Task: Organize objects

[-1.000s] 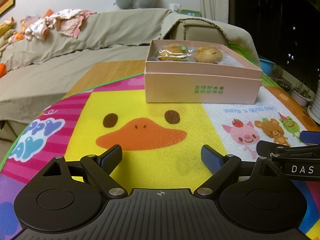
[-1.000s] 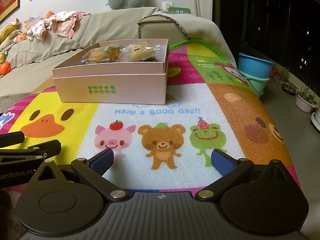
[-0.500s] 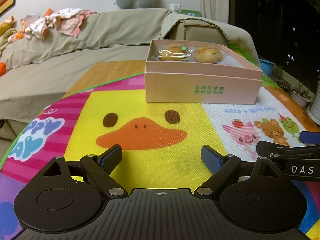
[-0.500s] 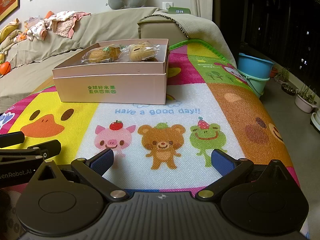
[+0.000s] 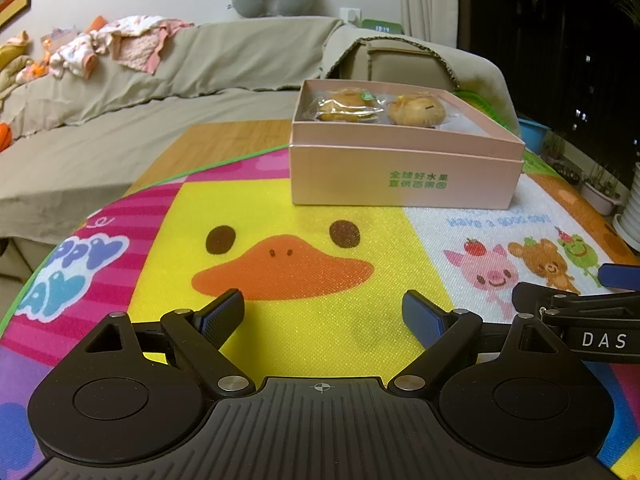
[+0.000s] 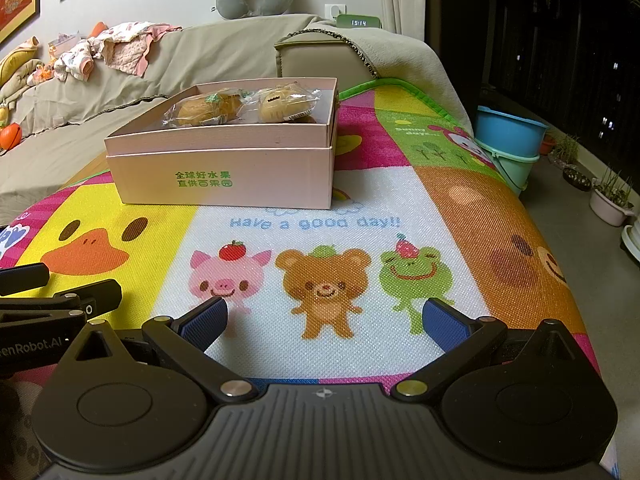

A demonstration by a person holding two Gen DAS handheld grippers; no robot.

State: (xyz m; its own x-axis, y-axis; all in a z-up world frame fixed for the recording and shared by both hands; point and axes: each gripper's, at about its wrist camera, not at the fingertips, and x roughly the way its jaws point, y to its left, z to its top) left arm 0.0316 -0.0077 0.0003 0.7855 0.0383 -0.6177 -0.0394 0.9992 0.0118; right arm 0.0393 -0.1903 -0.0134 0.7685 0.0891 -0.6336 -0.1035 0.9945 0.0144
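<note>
Here both grippers, left (image 5: pixel 323 312) and right (image 6: pixel 325 318), hover spread and empty; gripping a wrapped bun (image 6: pixel 208 110) by loose film risks slipping, or tipping the box (image 6: pixel 224 176).

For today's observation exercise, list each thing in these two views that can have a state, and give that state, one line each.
Pink cardboard box: open, no lid on, upright on the cartoon play mat.
Two clear-wrapped pastries: sealed, lying inside the box.
Left gripper: jaws open, empty.
Right gripper: jaws open, empty.
Green digital clock: on, display lit.
</note>
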